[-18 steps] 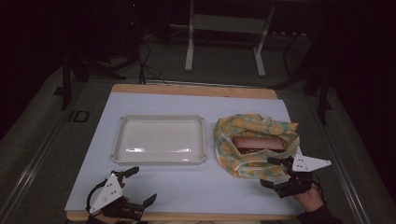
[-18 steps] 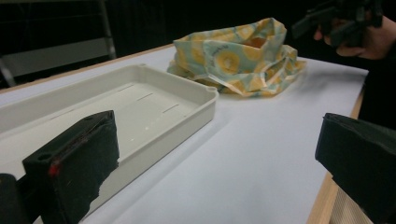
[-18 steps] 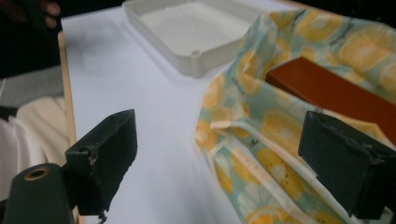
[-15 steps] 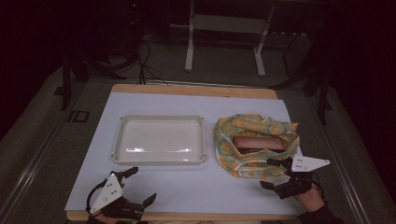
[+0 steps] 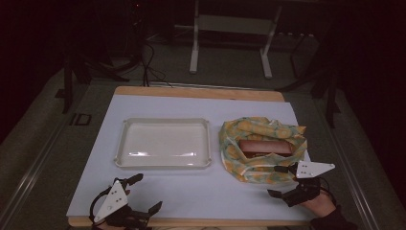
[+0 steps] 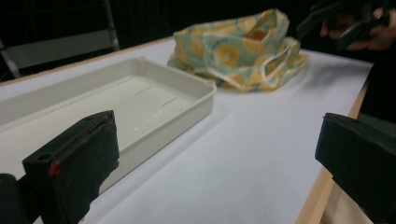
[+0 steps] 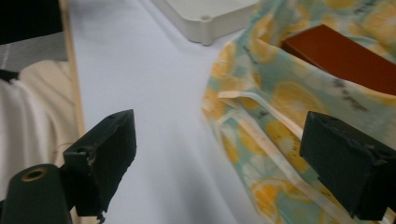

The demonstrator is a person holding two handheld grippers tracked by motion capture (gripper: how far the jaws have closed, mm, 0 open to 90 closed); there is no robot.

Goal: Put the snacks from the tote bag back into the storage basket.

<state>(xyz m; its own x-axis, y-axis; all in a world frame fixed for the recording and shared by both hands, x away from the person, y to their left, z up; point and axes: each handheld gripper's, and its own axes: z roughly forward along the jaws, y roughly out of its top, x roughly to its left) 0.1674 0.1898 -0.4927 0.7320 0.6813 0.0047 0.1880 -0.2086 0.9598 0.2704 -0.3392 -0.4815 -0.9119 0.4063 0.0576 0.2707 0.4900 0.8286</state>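
A lemon-print cloth bag (image 5: 261, 143) lies at the right of the white table, with a brown box (image 5: 265, 147) showing in its mouth. My right gripper (image 5: 276, 181) hovers just in front of the bag's near edge, jaws wide open and empty. In the right gripper view the bag (image 7: 266, 102), its pale strap (image 7: 261, 112) and the box (image 7: 345, 56) lie ahead of the right gripper (image 7: 224, 149). My left gripper (image 5: 146, 192) rests open near the front left edge, facing the white tray (image 5: 163, 143). The left gripper view shows the left gripper (image 6: 219, 140), the tray (image 6: 116, 98) and the bag (image 6: 238, 51).
The wooden table edge (image 5: 191, 223) runs close behind both grippers. A bare white strip of table (image 5: 215, 191) lies between them. Beyond the table stand a metal frame (image 5: 230, 43) and cables on a dark floor. The other hand and its gripper (image 6: 345, 23) show far off.
The right gripper has drifted very slightly toward the near edge. The left gripper, tray and bag have stayed put.
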